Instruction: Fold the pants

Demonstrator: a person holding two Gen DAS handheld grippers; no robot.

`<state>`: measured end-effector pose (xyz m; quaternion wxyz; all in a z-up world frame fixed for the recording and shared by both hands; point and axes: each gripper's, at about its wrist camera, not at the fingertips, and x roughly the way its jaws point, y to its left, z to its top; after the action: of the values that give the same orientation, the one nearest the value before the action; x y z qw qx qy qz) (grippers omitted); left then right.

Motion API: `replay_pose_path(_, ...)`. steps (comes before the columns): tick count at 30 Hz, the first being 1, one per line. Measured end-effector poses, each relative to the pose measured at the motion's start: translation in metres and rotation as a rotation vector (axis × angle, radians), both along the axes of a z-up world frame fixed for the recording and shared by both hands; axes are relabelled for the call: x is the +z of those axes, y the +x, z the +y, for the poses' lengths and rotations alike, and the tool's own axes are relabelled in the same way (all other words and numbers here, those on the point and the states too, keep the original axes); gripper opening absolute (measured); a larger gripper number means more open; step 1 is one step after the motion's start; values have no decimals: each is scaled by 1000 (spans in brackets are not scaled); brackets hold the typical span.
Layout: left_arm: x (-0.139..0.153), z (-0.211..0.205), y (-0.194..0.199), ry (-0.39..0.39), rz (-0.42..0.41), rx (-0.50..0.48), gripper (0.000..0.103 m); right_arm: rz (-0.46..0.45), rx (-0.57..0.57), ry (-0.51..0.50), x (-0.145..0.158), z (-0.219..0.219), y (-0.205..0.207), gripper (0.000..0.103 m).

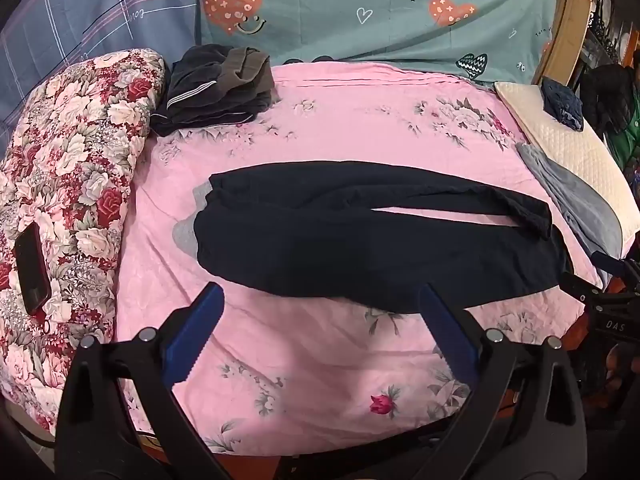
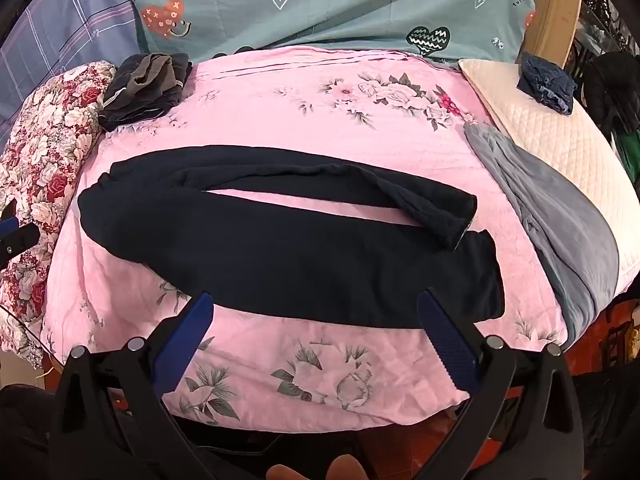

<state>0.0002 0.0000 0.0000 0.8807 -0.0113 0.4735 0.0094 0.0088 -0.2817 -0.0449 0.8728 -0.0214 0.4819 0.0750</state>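
Dark navy pants (image 1: pixel 360 240) lie flat across the pink floral bedsheet (image 1: pixel 320 380), waist with grey lining at the left, two legs spread to the right. They also show in the right wrist view (image 2: pixel 288 256), with the far leg's cuff lying over the near leg. My left gripper (image 1: pixel 322 300) is open and empty, just short of the near edge of the pants. My right gripper (image 2: pixel 316 308) is open and empty, just short of the near leg's edge. The right gripper's tip (image 1: pixel 600 276) shows at the right edge of the left wrist view.
A pile of folded dark clothes (image 1: pixel 218 84) sits at the back left. A floral quilt (image 1: pixel 68 184) with a black phone (image 1: pixel 32 268) lies at the left. A grey garment (image 2: pixel 556 232), a cream pillow (image 2: pixel 560 152) and a blue bundle (image 2: pixel 546 82) lie at the right.
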Motion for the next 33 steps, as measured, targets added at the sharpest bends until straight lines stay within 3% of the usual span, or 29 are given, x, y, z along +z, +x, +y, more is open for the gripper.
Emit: replay_pose_path(33,4,-2,3,-4,-13,-8,99,0,-9,1,1,-4,0,102)
